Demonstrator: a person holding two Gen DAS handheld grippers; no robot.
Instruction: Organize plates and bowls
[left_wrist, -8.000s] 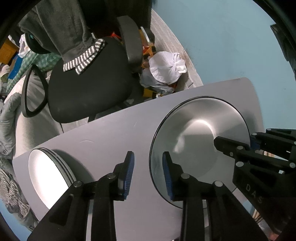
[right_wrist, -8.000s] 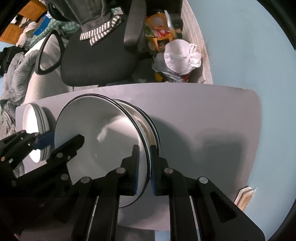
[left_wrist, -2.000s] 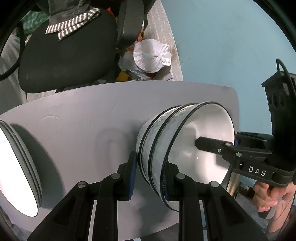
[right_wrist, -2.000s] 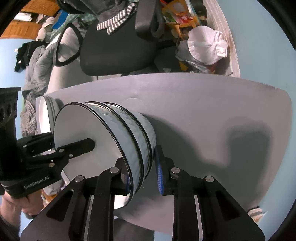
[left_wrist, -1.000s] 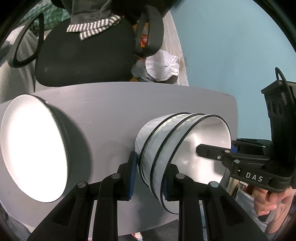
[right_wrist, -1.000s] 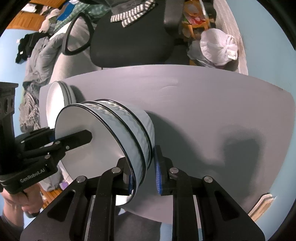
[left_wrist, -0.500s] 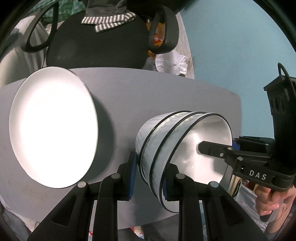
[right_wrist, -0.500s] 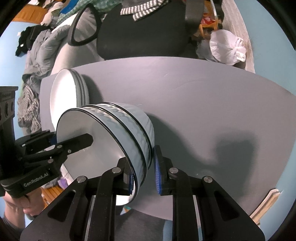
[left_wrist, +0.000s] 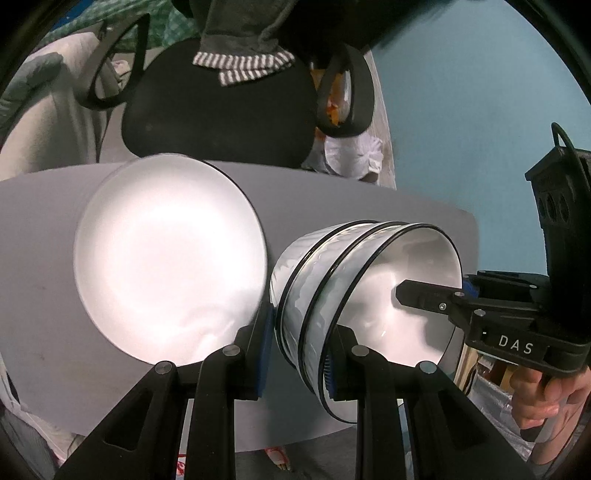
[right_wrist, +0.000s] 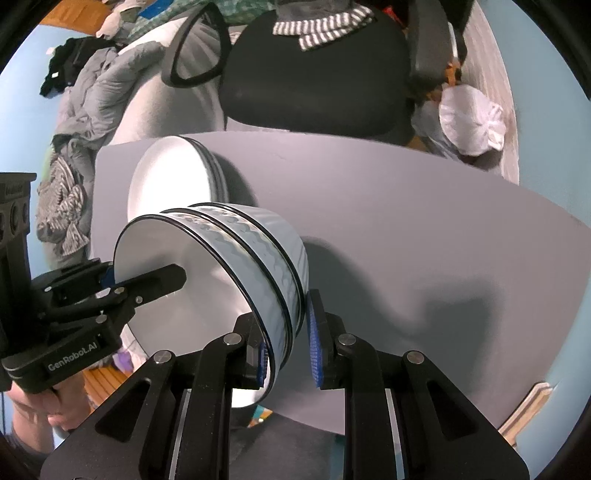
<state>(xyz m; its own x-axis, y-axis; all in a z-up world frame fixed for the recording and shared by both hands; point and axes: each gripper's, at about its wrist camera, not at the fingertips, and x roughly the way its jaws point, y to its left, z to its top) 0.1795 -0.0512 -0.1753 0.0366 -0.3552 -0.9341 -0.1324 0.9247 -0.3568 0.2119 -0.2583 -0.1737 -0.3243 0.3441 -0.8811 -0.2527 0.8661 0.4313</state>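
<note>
A stack of white bowls with black rims and a wavy blue-grey pattern (left_wrist: 332, 280) (right_wrist: 255, 254) is held in the air between both grippers, above the grey table (left_wrist: 44, 229) (right_wrist: 406, 206). My left gripper (left_wrist: 295, 350) is shut on one side of the bowl stack's rim. My right gripper (right_wrist: 288, 343) is shut on the opposite side and also shows in the left wrist view (left_wrist: 436, 299). A stack of white plates (left_wrist: 166, 258) (right_wrist: 173, 181) lies on the table just left of the bowls.
A black office chair (left_wrist: 221, 110) (right_wrist: 317, 74) with a grey striped garment stands behind the table. A white plastic bag (right_wrist: 469, 118) lies on the floor at the right by the blue wall. Clothes are piled at the far left (right_wrist: 96, 96).
Both grippers have carried the bowl stack leftwards across the table. The plate stack now lies much closer, right beside the bowls.
</note>
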